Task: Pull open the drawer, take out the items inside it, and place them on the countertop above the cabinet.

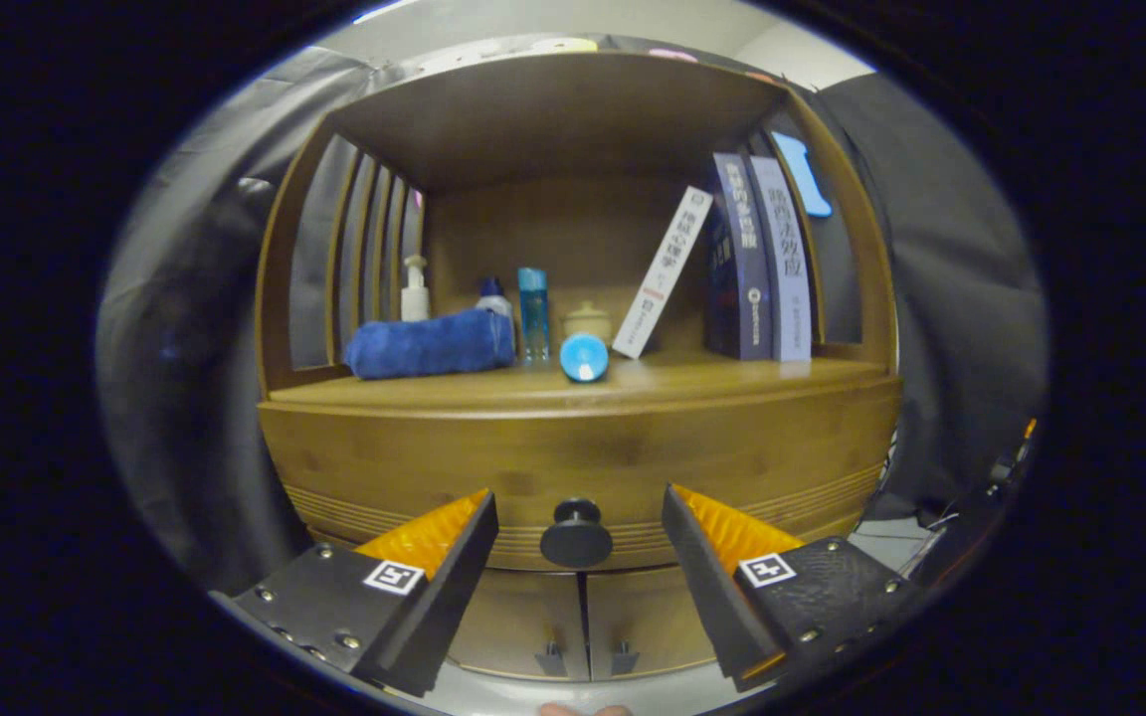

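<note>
Jaws of the gripper (578, 517) spread wide — drawer knob (576, 534) between them, towel (431, 343) on countertop (732, 383).

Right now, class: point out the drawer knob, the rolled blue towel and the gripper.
Drawer knob (576, 538): gripper view, on its round front face.
Towel (431, 344): gripper view, middle of the roll.
Gripper (578, 509): gripper view, open, midway between its fingertips, which flank the knob without touching.

Illumination is dim and comes from overhead. The countertop (732, 383) shows soft glare; the shelf recess is shadowed. Fisheye distortion bows straight edges towards the periphery. Central focus is sharp.
</note>
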Demonstrator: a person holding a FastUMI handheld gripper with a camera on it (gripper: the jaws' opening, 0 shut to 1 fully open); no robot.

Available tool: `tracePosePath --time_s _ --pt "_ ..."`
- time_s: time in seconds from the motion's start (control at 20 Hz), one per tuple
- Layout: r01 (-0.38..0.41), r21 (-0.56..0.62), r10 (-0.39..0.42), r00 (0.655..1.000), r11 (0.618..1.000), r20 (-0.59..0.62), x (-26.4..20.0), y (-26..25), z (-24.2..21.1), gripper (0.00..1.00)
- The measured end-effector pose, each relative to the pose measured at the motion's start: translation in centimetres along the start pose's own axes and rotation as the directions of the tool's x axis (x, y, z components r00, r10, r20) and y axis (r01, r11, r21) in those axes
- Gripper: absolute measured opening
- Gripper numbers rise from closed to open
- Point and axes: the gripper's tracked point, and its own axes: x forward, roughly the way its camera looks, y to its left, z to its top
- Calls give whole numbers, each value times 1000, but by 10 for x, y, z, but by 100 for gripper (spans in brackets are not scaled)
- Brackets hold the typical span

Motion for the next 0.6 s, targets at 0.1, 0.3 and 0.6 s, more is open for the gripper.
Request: tracePosePath --time_s 0.1,0.3,0.6 --pt "-29 32 29 1000 999 -1 11 6 -6 79" --pt "3 8 -3 998 1000 61 20 3 -1 50" --pt "-39 30 39 999 999 -6 8 6 -8 27"
